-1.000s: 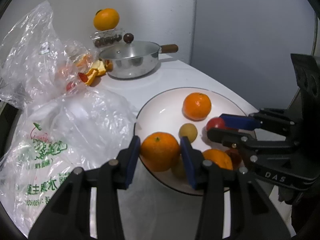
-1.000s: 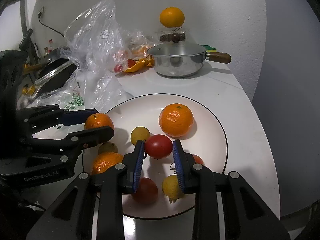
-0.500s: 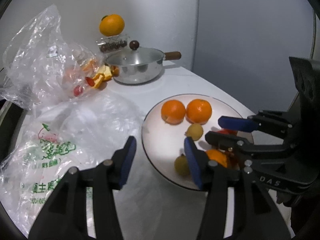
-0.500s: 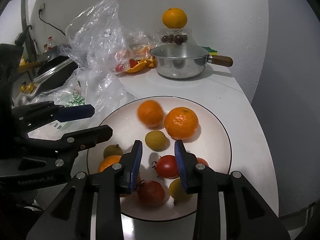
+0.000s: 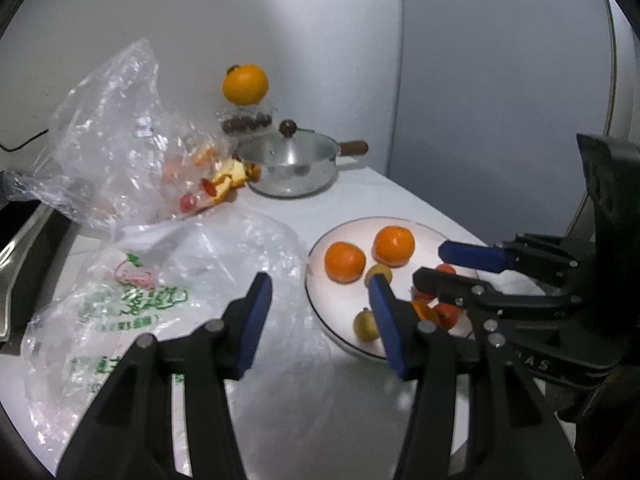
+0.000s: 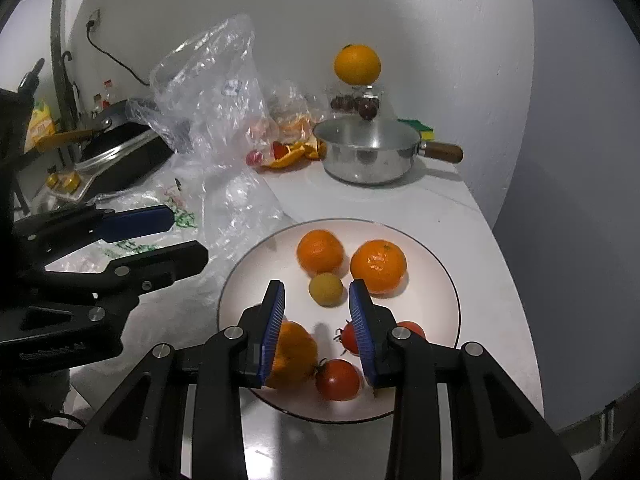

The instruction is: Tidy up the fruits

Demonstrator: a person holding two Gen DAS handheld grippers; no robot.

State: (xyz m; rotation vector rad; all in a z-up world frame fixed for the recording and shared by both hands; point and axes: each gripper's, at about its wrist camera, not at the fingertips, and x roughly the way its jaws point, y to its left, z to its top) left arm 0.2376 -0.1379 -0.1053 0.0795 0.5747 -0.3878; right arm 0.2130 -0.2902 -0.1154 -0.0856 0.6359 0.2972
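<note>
Showing two hand-held grippers above a white table [image 6: 448, 208], fruit gathered on a plate.
Left gripper [image 5: 318, 312]: jaws apart and empty, having just been opening; it hangs over the table between the printed plastic bag [image 5: 132, 304] and the plate's near edge.
Right gripper [image 6: 316, 326]: jaws apart and empty, having just been opening; it hangs over the near half of the plate.
Plate [image 6: 440, 292]: white with a dark rim, on the table near its right edge.
Oranges [image 6: 320, 251]: two side by side at the far part of the plate, a third at the near left.
Small yellow fruit [image 6: 325, 289]: just in front of the two oranges.
Tomatoes [image 6: 337, 380]: three, near right part of the plate.
Pot [image 6: 366, 156]: steel, lidded, wooden handle, at the back by the wall.
Lone orange [image 6: 357, 64]: on a clear box behind the pot.
</note>
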